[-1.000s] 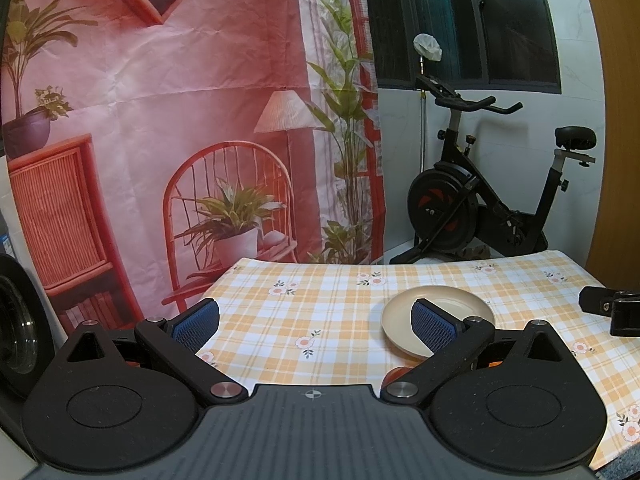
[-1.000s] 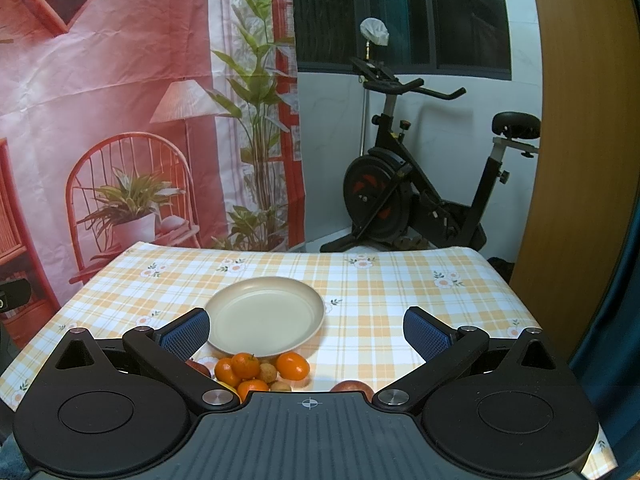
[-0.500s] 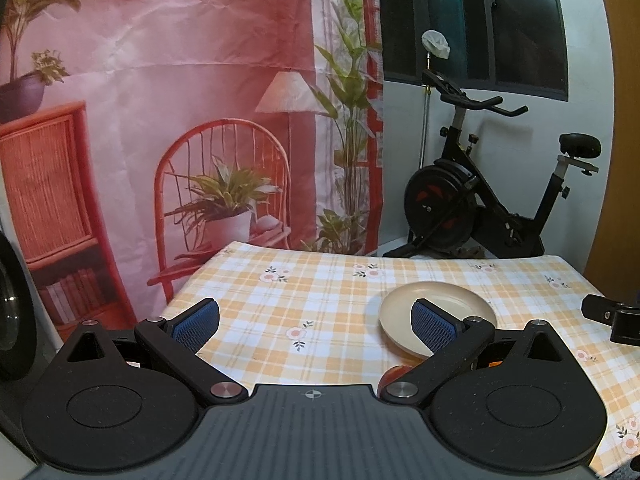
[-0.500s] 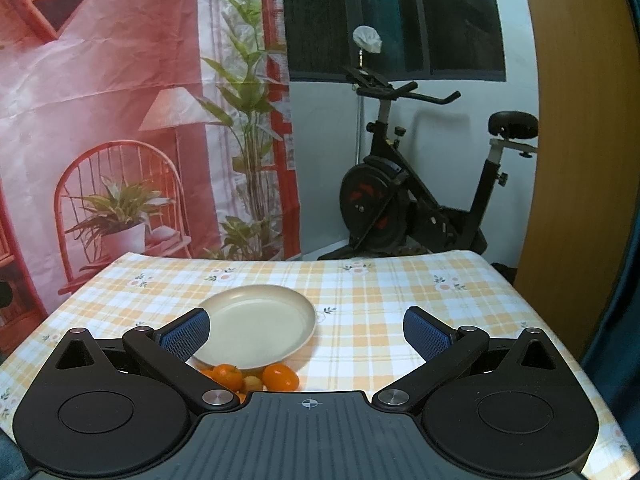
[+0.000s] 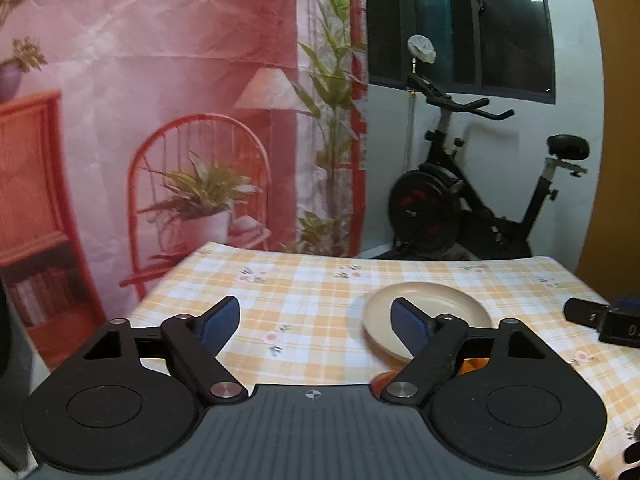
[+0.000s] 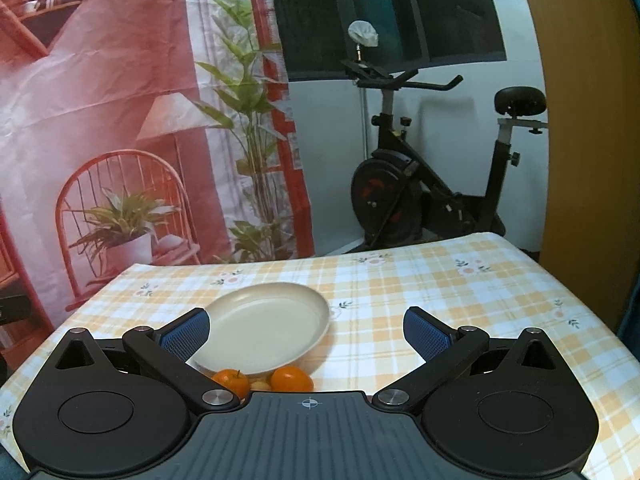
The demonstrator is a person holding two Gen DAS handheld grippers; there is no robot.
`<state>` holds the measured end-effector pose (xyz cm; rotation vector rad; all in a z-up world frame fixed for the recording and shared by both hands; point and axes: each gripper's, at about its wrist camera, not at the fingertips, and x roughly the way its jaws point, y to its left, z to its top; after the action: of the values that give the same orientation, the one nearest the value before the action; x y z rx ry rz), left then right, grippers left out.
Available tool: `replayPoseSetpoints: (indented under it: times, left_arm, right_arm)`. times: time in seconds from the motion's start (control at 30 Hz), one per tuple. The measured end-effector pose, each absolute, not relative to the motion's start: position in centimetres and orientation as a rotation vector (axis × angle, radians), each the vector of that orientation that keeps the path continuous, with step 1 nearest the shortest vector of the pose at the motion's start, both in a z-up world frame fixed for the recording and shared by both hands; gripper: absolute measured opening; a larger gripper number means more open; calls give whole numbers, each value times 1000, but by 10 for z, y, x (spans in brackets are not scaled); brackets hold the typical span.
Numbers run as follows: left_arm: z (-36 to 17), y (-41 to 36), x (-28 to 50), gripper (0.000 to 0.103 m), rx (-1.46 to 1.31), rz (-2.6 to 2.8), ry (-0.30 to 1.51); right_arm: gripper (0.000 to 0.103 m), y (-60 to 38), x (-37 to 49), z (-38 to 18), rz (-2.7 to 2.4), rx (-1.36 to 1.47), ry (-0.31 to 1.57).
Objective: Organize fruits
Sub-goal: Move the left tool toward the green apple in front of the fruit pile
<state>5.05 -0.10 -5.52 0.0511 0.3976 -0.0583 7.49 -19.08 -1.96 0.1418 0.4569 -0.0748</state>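
On the desk (image 6: 440, 292), covered w/ an orange-and-white checked floral cloth, sits a round cream shallow plate (image 6: 264, 332), empty, roughly centred. Likely staged as the drop point for the fruit.

Fruit: two small orange mandarins (image 6: 262, 380) lie on the cloth just beside the plate's near rim, w/ a paler small fruit between them, mostly hidden by the gripper body. More fruit may sit below; can't tell. None on the plate yet, so sorting judged not started.

Left hand-held gripper (image 5: 314, 322): blue pads apart, jaws closing at this moment, nothing between them. It sits over bare cloth left of the plate (image 5: 448, 304); an orange fruit edge (image 5: 382, 380) peeks under its right finger. Closing on air looks like a test squeeze or pre-set for a small fruit, judgement only.

Right hand-held gripper (image 6: 306, 332): pads spread wide, empty, pointed at the plate w/ the mandarins close under its nose. Angle suits a downward reach for the nearest fruit.

Risk: round fruit on slack cloth may roll if nudged off-centre.

Background: black exercise bike (image 6: 432, 184), printed pink backdrop (image 6: 100, 120). Not task-relevant.
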Motion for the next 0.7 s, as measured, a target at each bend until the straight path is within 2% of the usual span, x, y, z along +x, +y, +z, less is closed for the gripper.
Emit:
replayPoseSetpoints:
  times: [0.4, 0.7]
  left_arm:
    - [-98, 10, 71, 79, -2, -112, 542]
    - [-105, 9, 72, 79, -7, -124, 575]
  right_arm:
    - [103, -181, 76, -43, -22, 90, 529]
    - [103, -175, 69, -58, -8, 49, 518]
